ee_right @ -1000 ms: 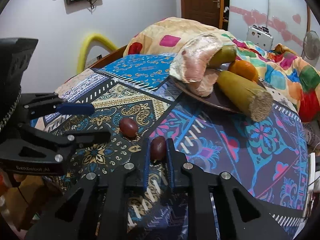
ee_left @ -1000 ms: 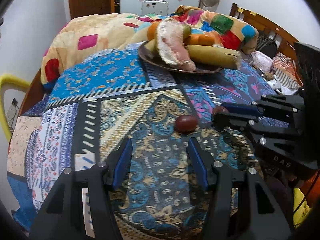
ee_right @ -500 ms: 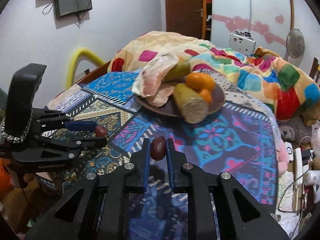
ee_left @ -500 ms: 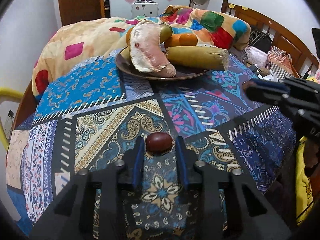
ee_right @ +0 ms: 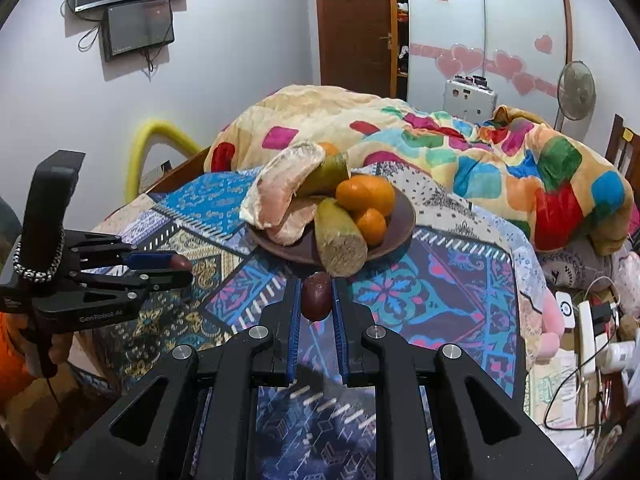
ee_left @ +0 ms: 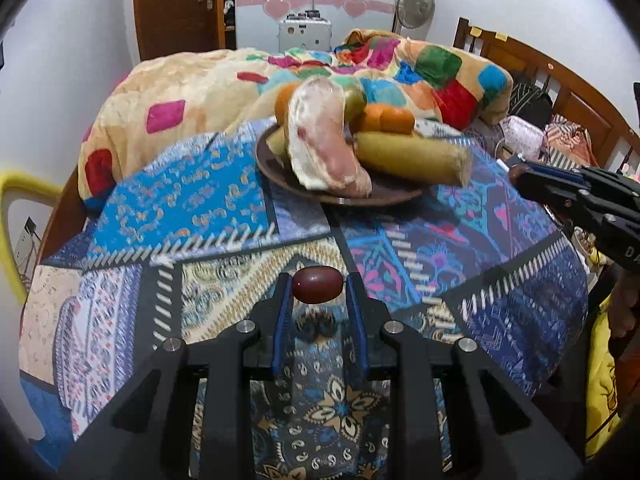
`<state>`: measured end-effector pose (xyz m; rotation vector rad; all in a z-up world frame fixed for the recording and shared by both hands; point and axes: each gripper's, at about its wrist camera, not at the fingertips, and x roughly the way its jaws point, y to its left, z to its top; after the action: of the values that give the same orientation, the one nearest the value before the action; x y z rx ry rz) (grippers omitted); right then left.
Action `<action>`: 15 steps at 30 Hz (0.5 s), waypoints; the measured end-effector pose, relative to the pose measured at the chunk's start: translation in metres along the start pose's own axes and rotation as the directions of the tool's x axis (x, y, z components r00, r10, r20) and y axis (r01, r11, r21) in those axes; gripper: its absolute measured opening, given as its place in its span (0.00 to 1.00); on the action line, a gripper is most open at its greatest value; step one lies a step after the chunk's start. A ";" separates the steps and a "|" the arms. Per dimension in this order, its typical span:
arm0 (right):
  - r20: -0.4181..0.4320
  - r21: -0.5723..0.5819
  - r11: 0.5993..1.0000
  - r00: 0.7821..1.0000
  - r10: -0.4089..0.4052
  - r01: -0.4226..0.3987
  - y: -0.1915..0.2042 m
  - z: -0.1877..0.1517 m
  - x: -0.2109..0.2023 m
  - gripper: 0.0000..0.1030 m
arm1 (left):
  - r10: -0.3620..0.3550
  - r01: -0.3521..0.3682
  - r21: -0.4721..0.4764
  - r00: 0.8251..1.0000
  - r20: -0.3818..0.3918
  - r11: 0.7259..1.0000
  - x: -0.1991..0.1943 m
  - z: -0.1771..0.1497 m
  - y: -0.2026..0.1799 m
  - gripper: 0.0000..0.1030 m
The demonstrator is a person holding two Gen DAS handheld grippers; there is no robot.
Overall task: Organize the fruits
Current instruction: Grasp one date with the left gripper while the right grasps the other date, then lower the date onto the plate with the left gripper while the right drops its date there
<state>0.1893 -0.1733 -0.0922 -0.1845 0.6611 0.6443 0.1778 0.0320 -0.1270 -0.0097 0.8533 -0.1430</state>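
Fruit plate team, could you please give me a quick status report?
Left hand-held gripper just closed on a dark red fruit. Right hand-held gripper shut on another. Brown plate ahead, already crowded; path clear.

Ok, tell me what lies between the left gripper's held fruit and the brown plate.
Only bare patterned cloth between the dark red fruit and brown plate, clearest in the left wrist view.

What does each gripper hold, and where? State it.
Left gripper clamps a dark red fruit by its two ends; right gripper pinches another across its sides.
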 end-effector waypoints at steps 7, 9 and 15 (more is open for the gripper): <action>0.030 -0.033 0.999 1.000 -0.001 0.001 0.001 0.029 0.017 0.13 | 0.003 -0.004 0.011 0.998 0.068 1.000 -0.007 0.031 0.006 0.26; 0.027 -0.039 0.999 1.000 0.001 0.000 0.002 0.035 0.025 0.13 | 0.004 -0.005 0.010 0.997 0.081 1.000 -0.007 0.037 0.008 0.26; -0.009 -0.055 0.998 1.000 0.026 -0.027 0.004 0.052 0.057 0.13 | 0.002 -0.004 0.023 0.995 0.101 1.000 -0.001 0.052 0.013 0.26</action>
<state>0.2476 -0.1236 -0.0873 -0.2297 0.6553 0.6877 0.2180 0.0429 -0.0933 0.0064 0.7504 -0.1485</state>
